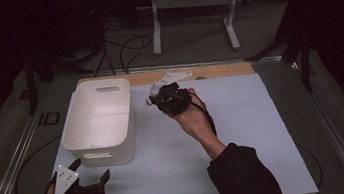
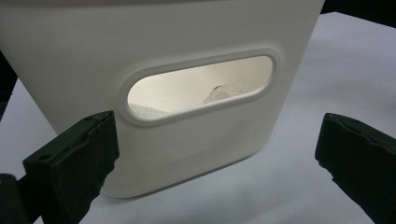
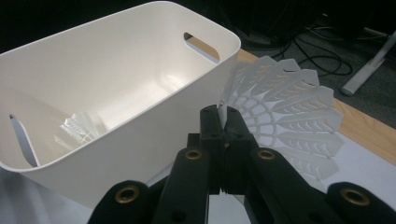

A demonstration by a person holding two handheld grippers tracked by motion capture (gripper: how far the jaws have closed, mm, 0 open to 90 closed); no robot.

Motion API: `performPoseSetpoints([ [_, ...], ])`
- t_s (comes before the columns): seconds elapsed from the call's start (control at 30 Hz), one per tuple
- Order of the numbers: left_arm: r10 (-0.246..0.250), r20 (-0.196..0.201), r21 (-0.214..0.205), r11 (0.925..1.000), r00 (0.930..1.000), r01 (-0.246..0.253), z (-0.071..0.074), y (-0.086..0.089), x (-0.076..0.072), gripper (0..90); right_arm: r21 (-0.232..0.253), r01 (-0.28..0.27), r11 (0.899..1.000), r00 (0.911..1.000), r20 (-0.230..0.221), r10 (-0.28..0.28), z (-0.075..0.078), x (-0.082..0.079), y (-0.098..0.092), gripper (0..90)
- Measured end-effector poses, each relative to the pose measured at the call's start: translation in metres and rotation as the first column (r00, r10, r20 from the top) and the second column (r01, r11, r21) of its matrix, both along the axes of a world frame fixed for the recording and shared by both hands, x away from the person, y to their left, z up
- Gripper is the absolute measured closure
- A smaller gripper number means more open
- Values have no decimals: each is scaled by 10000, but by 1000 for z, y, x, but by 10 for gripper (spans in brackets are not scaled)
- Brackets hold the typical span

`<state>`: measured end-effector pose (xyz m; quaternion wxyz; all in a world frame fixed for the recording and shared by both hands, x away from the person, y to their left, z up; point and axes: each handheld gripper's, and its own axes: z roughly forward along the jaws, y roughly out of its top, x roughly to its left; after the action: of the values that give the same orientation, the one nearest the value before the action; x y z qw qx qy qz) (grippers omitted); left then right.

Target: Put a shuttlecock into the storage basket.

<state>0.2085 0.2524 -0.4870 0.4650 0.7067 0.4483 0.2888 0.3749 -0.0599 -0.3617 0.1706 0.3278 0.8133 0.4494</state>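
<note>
The right gripper has its jaws pinched together on the thin plastic skirt of a white shuttlecock, gripping it by the edge of the skirt so that the fan of ribs spreads out to one side. In the high view that gripper is raised off the table just beside the far right corner of the white bin, which seems a sensible place to pause: a short move sideways would bring the shuttlecock over the rim. The bin stands on the pale mat at its left side, open top upward, and a second shuttlecock already lies on its floor near the handle slot, which suggests that the work is collecting shuttlecocks into it

The left gripper rests low at the near end of the bin with its jaws spread wide and nothing between them; it faces the near handle slot, perhaps ready to steady the bin
</note>
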Motion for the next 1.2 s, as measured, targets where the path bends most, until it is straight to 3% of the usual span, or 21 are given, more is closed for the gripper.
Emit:
performPoseSetpoints([
  [1.2,-1,-1,-5,10000,10000,1,0,0,0,1,411,140,9991,9998,101,-144,18,11,9,894],
])
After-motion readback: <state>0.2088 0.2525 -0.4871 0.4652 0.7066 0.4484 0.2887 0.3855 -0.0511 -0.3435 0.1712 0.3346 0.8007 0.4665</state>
